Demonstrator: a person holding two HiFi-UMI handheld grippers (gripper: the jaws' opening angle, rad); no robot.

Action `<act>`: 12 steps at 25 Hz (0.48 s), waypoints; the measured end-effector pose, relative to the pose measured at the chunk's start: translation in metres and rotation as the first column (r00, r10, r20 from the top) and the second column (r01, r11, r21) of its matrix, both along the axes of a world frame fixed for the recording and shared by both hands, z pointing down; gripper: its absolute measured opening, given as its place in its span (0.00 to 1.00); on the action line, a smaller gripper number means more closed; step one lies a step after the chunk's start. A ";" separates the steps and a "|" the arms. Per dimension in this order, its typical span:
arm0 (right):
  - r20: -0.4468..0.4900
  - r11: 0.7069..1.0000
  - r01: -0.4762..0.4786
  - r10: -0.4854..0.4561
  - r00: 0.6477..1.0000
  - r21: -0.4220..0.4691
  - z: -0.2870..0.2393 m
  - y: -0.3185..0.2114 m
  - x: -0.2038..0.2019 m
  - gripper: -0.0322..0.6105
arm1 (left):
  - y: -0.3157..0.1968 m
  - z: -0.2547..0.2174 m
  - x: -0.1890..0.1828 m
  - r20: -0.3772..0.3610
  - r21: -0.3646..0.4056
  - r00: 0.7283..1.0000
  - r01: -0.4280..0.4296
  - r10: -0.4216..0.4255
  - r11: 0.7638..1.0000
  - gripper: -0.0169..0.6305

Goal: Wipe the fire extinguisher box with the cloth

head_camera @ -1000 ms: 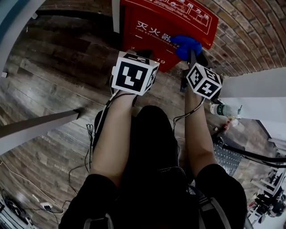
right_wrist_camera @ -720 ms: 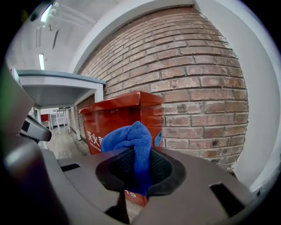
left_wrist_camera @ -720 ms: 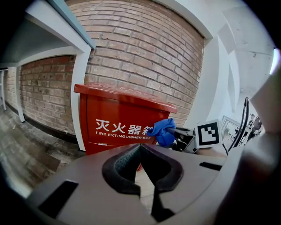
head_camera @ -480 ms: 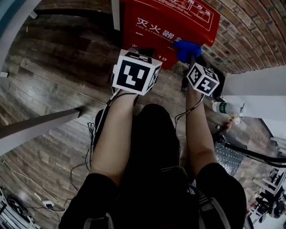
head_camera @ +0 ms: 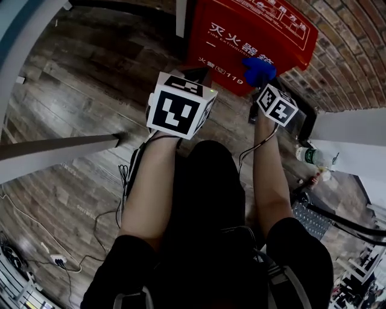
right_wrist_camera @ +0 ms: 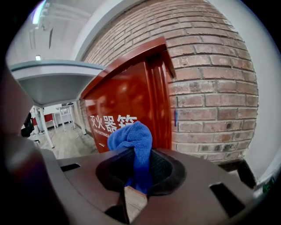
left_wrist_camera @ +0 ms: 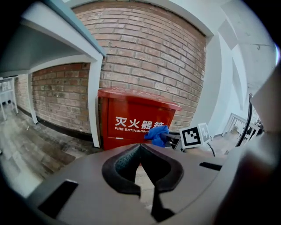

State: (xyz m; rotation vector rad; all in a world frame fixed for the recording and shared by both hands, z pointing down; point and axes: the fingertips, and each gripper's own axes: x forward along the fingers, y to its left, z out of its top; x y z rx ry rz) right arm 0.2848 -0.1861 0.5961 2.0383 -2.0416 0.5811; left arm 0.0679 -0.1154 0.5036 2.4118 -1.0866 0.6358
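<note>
The red fire extinguisher box [head_camera: 253, 33] stands against the brick wall, with white lettering on its front. A blue cloth [head_camera: 258, 70] sits bunched in my right gripper [head_camera: 260, 83], which is shut on it. The cloth [right_wrist_camera: 134, 139] is held up at the box's [right_wrist_camera: 127, 99] front near the right edge; whether it touches the box I cannot tell. My left gripper [left_wrist_camera: 139, 148] is shut and holds nothing. It hovers to the left, short of the box [left_wrist_camera: 131, 116], and the cloth [left_wrist_camera: 156, 132] shows in its view too.
A white post [head_camera: 181, 15] stands at the box's left side and a grey table edge [head_camera: 54, 151] crosses the left. A plastic bottle [head_camera: 310, 156] lies by the white wall corner [head_camera: 356, 127]. Cables [head_camera: 36, 238] trail over the wooden floor.
The right gripper has carried the cloth a little lower and to the right on the box's front. The head view has shifted, so the box sits further right. The left gripper has barely moved.
</note>
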 end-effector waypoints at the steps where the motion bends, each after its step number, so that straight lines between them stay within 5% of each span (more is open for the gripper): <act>1: 0.000 1.000 0.011 -0.011 1.000 0.000 0.000 -0.002 -0.007 0.18 | 0.002 0.008 -0.006 0.011 -0.018 1.000 0.008 -0.008 1.000 0.04; 3: -0.001 0.999 0.034 -0.034 0.999 0.006 -0.004 -0.012 -0.022 0.18 | -0.002 0.008 -0.016 0.020 -0.013 0.999 0.026 -0.025 1.000 0.04; 8: 0.042 0.995 0.094 -0.095 0.995 0.020 -0.011 -0.036 -0.061 0.18 | -0.010 -0.005 -0.015 -0.111 -0.029 0.993 0.038 -0.041 0.999 0.04; 12: 0.072 0.995 0.100 -0.102 0.992 0.023 -0.015 -0.049 -0.087 0.18 | -0.016 0.009 -0.040 0.014 -0.012 0.997 0.072 -0.072 0.997 0.04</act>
